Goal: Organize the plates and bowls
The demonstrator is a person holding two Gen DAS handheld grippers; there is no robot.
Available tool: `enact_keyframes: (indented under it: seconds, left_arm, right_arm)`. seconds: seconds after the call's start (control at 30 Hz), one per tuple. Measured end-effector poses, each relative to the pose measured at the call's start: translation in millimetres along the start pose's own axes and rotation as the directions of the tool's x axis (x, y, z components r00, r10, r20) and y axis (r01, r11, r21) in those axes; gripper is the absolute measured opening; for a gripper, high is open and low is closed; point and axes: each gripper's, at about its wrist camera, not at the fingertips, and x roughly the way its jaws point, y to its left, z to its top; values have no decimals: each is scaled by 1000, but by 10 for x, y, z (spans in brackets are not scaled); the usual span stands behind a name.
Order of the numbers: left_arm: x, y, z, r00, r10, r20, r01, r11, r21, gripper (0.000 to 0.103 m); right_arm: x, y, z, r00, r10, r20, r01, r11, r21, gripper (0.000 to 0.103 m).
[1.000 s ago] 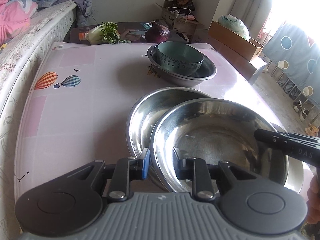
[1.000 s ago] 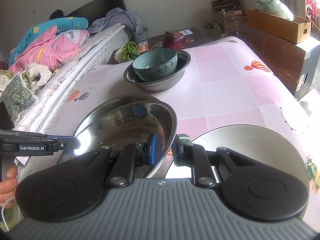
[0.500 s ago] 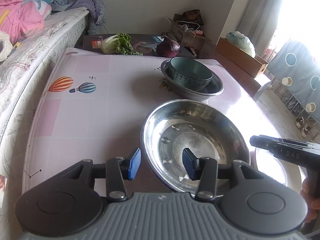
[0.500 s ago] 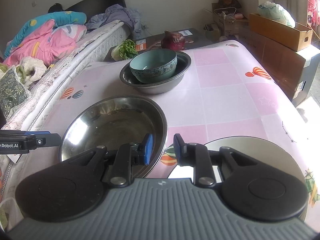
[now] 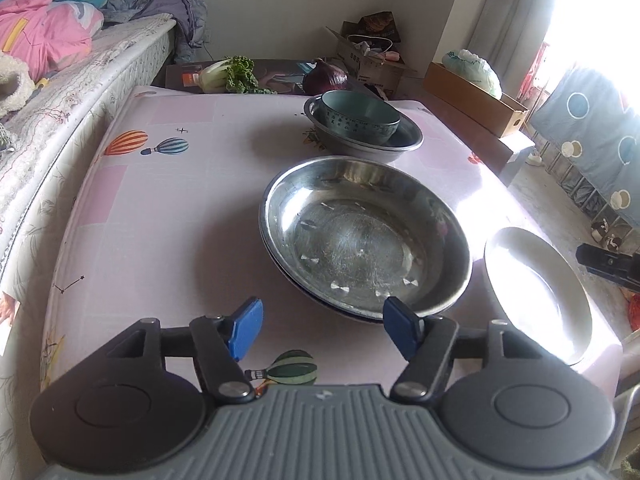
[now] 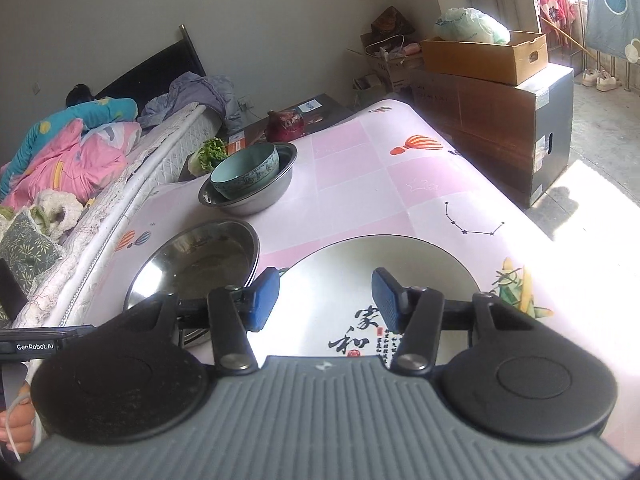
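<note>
My left gripper point(image 5: 322, 328) tilts down over the table point(image 5: 168, 216), its blue pads point(image 5: 247, 326) spread apart with nothing between them; the jaws have just been opening. Just past them, at 12 o'clock, sit the stacked steel bowls point(image 5: 364, 232), one nested in the other, flat on the cloth and free of any grip. Farther off at 12 o'clock a teal bowl point(image 5: 360, 114) rests inside a steel basin point(image 5: 372, 144). A white plate point(image 5: 536, 288) lies at 3 o'clock, beside the bowls, near the table's edge.

My right gripper point(image 6: 326, 298) also angles down, rolled a little, released, its jaws having just been opening around empty air. It hovers above the plate point(image 6: 384, 280), which fills the view between the fingers. The steel bowls point(image 6: 200, 256) lie at 10 o'clock, the basin point(image 6: 256, 196) with the teal bowl point(image 6: 246, 172) beyond them at 11 o'clock.
</note>
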Motion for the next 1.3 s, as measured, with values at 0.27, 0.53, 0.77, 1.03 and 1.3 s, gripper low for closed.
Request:
enact_keyframes:
  seconds: [0.27, 0.53, 0.77, 1.03, 1.3]
  left_arm:
    - [241, -713, -365, 996, -66, -56, 73, 990, 120, 69]
    - [474, -1162, -428, 974, -208, -86, 216, 971, 98, 69]
    - [528, -1316, -373, 968, -241, -68, 246, 965, 89, 70]
    - [701, -1405, -306, 971, -227, -78, 233, 969, 79, 33]
    - [650, -1403, -361, 981, -181, -63, 185, 981, 64, 26]
  right_arm:
    - [-365, -835, -318, 999, -36, -8, 37, 993, 108, 51]
    - [-239, -1437, -317, 998, 60, -2, -59, 981, 184, 51]
    - [164, -1494, -120, 987, 157, -22, -149, 965, 215, 48]
    - [558, -1354, 11, 974, 205, -96, -184, 964, 193, 36]
    - [527, -1105, -39, 971, 182, -157, -165, 980, 113, 35]
